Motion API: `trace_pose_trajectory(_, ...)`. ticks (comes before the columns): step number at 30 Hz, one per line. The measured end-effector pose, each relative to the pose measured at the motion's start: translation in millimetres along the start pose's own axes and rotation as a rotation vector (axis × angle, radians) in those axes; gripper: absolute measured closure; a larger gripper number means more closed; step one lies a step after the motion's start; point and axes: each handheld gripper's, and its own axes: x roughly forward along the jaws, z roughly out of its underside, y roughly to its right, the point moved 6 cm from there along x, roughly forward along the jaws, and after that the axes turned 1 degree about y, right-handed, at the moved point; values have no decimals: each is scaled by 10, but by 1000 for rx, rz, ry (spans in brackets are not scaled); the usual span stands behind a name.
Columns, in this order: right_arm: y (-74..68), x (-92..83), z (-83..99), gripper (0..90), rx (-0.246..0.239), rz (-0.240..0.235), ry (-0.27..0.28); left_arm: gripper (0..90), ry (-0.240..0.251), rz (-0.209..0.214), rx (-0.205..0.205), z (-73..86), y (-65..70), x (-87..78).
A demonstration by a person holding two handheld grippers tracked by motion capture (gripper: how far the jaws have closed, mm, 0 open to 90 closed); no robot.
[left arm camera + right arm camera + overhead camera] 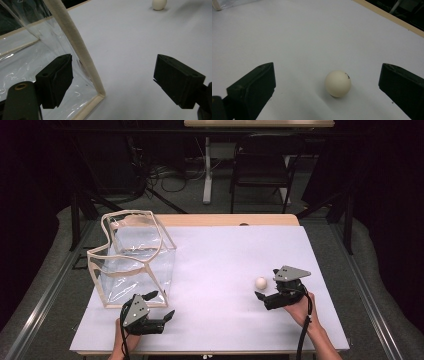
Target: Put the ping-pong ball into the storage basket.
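Beside the left gripper (161, 306), a clear bag (132, 257).
Its jaws gape around the bag's near corner edge (not touching); ahead of the right gripper (267, 283), jaws wide apart, sits a white ball (261, 283), between them.

One white ball (261, 283) lies at the frame's right. One clear bag (134, 257) stands upper left. Two grippers.

Open table (225, 265) beside clear bag (132, 257)
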Motion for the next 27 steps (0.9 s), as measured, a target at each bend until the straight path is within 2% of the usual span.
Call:
trace_pose_trajectory(6, 34, 33, -23, 5, 4, 2, -7, 158, 0, 4, 0, 0, -2, 6)
trace_pose_trajectory(15, 91, 155, -47, 4, 25, -1, -29, 158, 2, 0, 0, -1, 2, -3)
trace_pose_trajectory(27, 150, 314, -30, 1, 30, -6, -61, 158, -4, 2, 6, 6, 0, 3)
